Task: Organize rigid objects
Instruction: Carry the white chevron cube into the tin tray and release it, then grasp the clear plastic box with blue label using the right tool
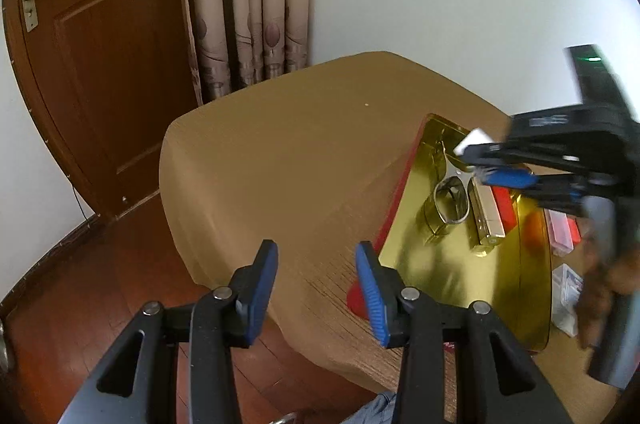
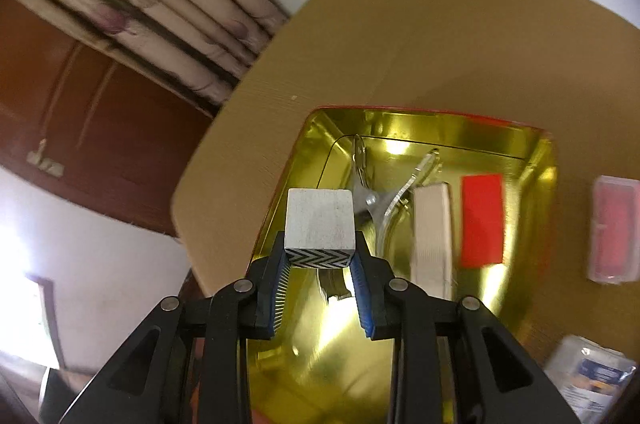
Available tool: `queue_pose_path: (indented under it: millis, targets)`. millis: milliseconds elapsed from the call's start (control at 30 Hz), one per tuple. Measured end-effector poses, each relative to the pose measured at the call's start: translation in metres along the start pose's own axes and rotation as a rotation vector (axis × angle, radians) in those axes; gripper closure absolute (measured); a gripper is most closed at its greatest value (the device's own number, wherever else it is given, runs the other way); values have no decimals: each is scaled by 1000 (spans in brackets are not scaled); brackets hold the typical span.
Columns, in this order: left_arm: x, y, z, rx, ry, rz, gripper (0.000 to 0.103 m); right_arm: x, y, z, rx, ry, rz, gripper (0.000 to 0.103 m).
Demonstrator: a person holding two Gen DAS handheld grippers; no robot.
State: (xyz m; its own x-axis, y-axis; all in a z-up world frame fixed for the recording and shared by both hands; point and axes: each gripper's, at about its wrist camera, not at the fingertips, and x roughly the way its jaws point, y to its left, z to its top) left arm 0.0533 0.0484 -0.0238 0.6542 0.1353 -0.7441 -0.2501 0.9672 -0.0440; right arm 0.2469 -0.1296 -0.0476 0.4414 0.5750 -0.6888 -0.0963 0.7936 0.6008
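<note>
Right wrist view: right gripper (image 2: 320, 260) clamped on a white cube (image 2: 320, 220) above the gold tray (image 2: 536, 160), which already holds a ring (image 1: 450, 204), beige bar (image 2: 432, 236) and red block (image 2: 482, 220); left gripper (image 1: 316, 288) empty, jaws apart; pink case (image 2: 614, 234) and packet (image 2: 592, 380) remain on the worktop (image 1: 280, 152).

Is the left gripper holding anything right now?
No: the left gripper has its blue pads apart with only the tan tablecloth showing between them.

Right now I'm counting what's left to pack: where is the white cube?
The white cube is pinched in the right claw, held above the near-left part of the gold tray; the left wrist view shows it over the tray's far end.
</note>
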Motion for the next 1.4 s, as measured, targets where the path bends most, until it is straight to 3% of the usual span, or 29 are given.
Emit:
queue_pose_path:
  millis: [167, 267, 300, 433, 467, 533, 600, 667, 833, 900, 1200, 1400]
  targets:
    - [-4, -8, 1, 59, -36, 22, 62, 25, 2, 12, 46, 4, -9, 74]
    - [-2, -6, 0, 56, -24, 18, 61, 26, 1, 14, 68, -11, 25, 62]
    - [0, -5, 0, 47, -12, 14, 61, 23, -1, 14, 76, -18, 41, 54]
    - [5, -1, 1, 22, 28, 1, 61, -22, -2, -8, -12, -107, 35, 52]
    - [6, -1, 1, 21, 29, -3, 61, -36, -3, -18, -46, -122, 33, 48]
    - [4, -3, 0, 27, 25, -2, 61, -69, -10, -45, -151, -140, 6, 13]
    - [2, -7, -2, 42, 23, -4, 61, -103, -20, -70, -262, -187, -60, 0]
    - [2, -11, -4, 57, 29, -7, 61, -133, -36, -89, -370, -198, -154, 0]
    - [1, -20, -10, 86, 40, -1, 61, -152, -72, -95, -521, -12, -296, 0]
    - [-1, -24, -12, 99, 28, 8, 61, -150, -76, -95, -586, 19, -347, 0]
    - [0, -38, -18, 170, 21, 36, 60, -87, -65, -96, -852, 189, -437, 0]
    - [4, -40, -17, 171, 28, 30, 58, -62, -77, -83, -843, 262, -418, 5]
